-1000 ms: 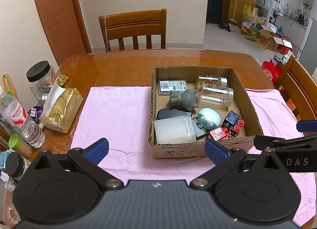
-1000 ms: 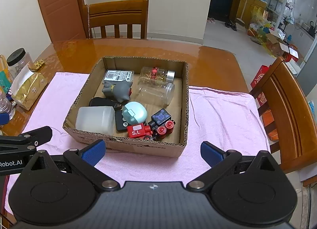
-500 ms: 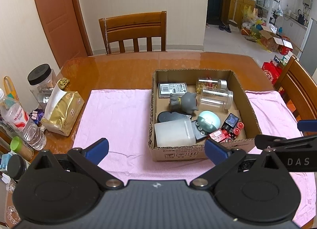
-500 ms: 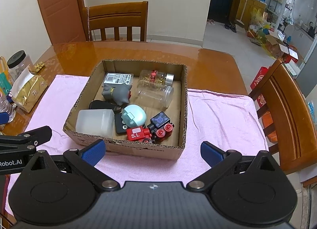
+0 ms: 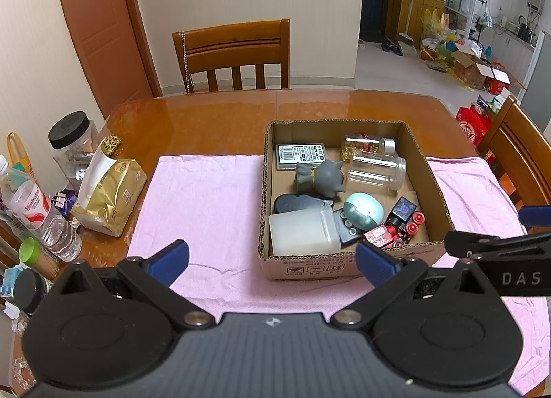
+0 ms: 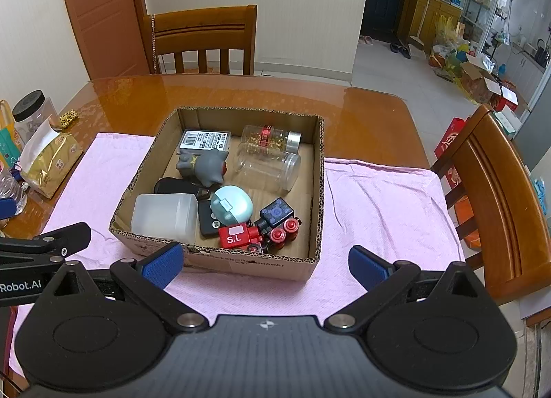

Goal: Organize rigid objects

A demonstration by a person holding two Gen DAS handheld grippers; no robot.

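Two chairs (image 6: 203, 39) around cluttered table (image 6: 213, 91)

The black remote (image 6: 208, 222) is largely covered by the frosted white container (image 6: 164, 213) and the teal egg-shaped toy (image 6: 231, 207). The dark flat object (image 5: 292, 201) behind that container is only partly exposed; its type cannot be determined. Label text on the flat packaged box (image 5: 300, 154) is too small to read. The water bottle (image 5: 36, 206) and dark-lidded jar (image 5: 29, 289) at the counter (image 5: 213, 122) edge are cut off by the left wrist view's border. Print on the cardboard box (image 5: 418, 143) front wall is illegible.
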